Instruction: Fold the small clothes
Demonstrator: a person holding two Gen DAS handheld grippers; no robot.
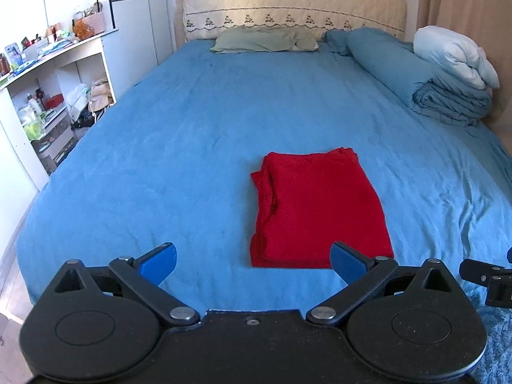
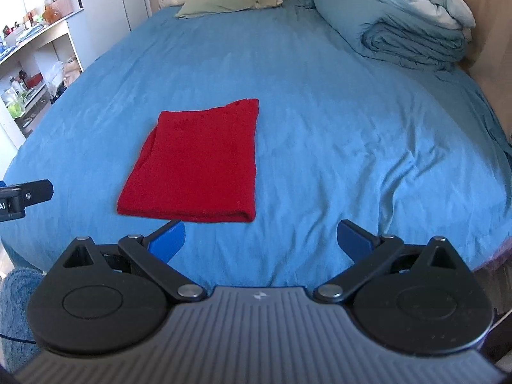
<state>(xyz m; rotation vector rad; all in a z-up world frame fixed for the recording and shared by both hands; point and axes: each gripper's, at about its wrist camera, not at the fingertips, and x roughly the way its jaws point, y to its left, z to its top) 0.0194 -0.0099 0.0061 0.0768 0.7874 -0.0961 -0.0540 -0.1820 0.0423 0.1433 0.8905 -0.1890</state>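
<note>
A red garment (image 1: 316,211) lies folded into a neat rectangle on the blue bed sheet (image 1: 179,147), near the foot of the bed. It also shows in the right wrist view (image 2: 195,163). My left gripper (image 1: 252,260) is open and empty, just short of the garment's near edge, offset to its left. My right gripper (image 2: 260,240) is open and empty, just short of the garment's near right corner. Neither gripper touches the cloth. Part of the right gripper (image 1: 486,276) shows at the left wrist view's right edge, and part of the left gripper (image 2: 22,196) at the right wrist view's left edge.
A green pillow (image 1: 265,41) lies at the headboard. A folded blue duvet (image 1: 416,76) with a white pillow (image 1: 454,56) on it sits at the far right. White shelves (image 1: 54,102) full of items stand left of the bed. A fuzzy blue rug (image 2: 16,304) lies below.
</note>
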